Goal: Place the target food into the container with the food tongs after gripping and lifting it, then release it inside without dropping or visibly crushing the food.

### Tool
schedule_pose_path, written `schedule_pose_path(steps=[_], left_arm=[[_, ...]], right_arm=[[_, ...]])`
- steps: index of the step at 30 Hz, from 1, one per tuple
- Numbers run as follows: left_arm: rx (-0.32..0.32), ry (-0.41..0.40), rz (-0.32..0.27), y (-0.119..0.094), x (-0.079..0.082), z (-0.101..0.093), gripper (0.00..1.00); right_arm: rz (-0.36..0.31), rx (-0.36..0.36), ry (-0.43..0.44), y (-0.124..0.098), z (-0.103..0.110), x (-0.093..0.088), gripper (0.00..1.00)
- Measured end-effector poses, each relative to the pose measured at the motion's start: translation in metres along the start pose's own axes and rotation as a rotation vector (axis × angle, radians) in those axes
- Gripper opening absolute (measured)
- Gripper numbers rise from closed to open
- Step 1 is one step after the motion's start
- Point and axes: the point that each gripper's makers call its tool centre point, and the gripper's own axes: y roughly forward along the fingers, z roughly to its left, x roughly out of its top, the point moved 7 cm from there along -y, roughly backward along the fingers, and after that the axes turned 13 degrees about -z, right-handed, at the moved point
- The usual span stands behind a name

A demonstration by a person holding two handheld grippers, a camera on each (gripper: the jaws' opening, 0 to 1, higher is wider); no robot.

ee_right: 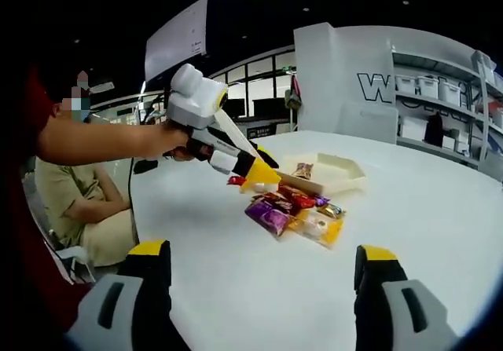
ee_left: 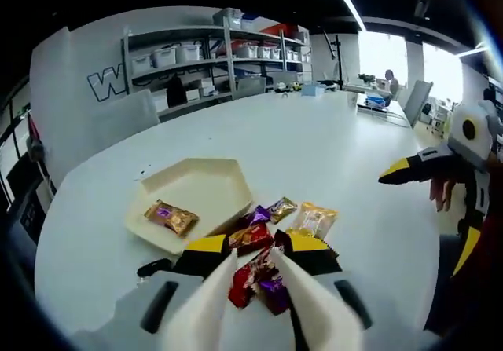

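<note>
The pile of wrapped sweets (ee_left: 271,245) lies on the white worktop (ee_left: 330,147), just beside the near edge of the cream tray (ee_left: 196,186), which already holds one gold-wrapped sweet (ee_left: 170,217). The red sweet (ee_left: 253,276) lies between the white tongs (ee_left: 259,300) held by the left gripper (ee_left: 259,249), its length roughly along the tong blades; the blades look slightly apart, not clearly pinching. The tray is up and left of the tips. The right gripper (ee_right: 263,280) hangs well back, fingers (ee_right: 149,261) spread, holding nothing.
</note>
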Motion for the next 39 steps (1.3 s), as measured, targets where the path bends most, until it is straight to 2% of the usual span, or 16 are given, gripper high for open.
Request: schedule_pose_path(steps=[7,19,22,24,26,29,35,39], left_arm=[[-0.010,-0.006,0.026,-0.003,-0.017,-0.008,0.26],[-0.016,-0.028,0.038,-0.028,-0.018,-0.022,0.27],[-0.039,-0.020,0.044,-0.036,-0.018,-0.028,0.27],[-0.135,-0.001,0.023,-0.040,-0.016,-0.038,0.27],[-0.128,0.005,0.041,-0.041,-0.018,-0.038,0.27],[-0.186,-0.022,0.029,-0.041,-0.016,-0.045,0.27],[-0.212,-0.010,0.042,-0.039,-0.017,-0.058,0.27],[-0.216,-0.008,0.056,-0.037,-0.021,-0.059,0.27]], right_arm=[[0.009,0.001,-0.007,-0.001,0.002,-0.002,0.96],[0.008,0.002,-0.017,-0.003,0.003,0.000,0.95],[-0.001,-0.001,-0.013,-0.004,0.002,0.002,0.95],[-0.006,-0.001,-0.013,-0.003,0.002,0.004,0.95],[-0.005,-0.001,-0.020,-0.002,0.002,0.005,0.95],[-0.010,0.000,-0.021,-0.002,0.002,0.006,0.95],[-0.009,-0.003,-0.022,-0.005,0.004,0.007,0.95],[-0.008,-0.003,-0.024,-0.007,0.004,0.007,0.95]])
